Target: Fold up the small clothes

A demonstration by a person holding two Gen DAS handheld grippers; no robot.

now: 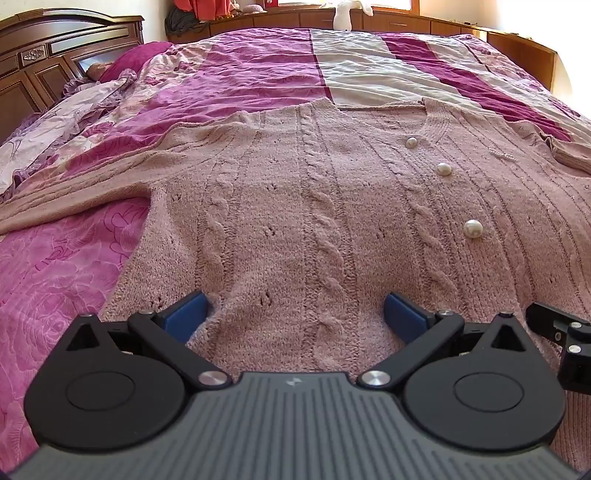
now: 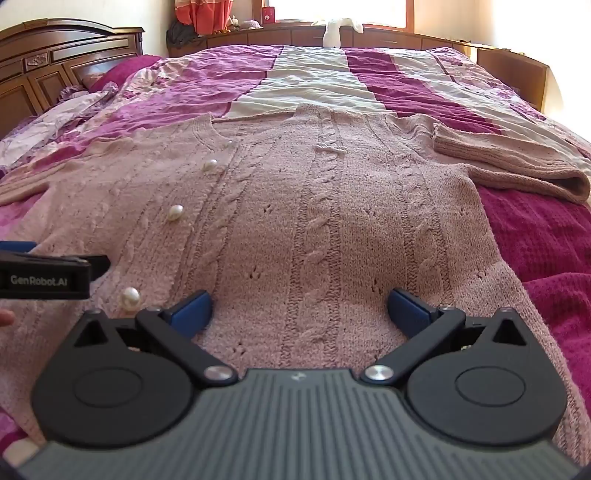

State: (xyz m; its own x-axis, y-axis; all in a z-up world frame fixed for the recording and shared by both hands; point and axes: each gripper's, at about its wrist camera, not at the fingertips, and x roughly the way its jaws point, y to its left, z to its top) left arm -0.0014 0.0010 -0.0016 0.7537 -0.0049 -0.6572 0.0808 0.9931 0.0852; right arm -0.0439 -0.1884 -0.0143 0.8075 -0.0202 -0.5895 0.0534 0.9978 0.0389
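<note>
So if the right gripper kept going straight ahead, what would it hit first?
Probably the cardigan: the open right gripper sits low over its knit, aimed up the cable panel. Depth is unclear.

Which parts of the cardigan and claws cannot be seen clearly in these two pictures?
- Cardigan bottom hem: both views, hidden under each claw's body.
- Left sleeve end: left wrist view, cut off by the picture edge.
- Left claw in the right wrist view: only one side shows at the edge.
- Small pearl trim: too small to read.

Bed with pink-magenta patchwork bedspread [image 1: 258, 74], carved wooden headboard [image 1: 55, 48] at left, white plush toy [image 2: 332, 33] on far ledge by window.
</note>
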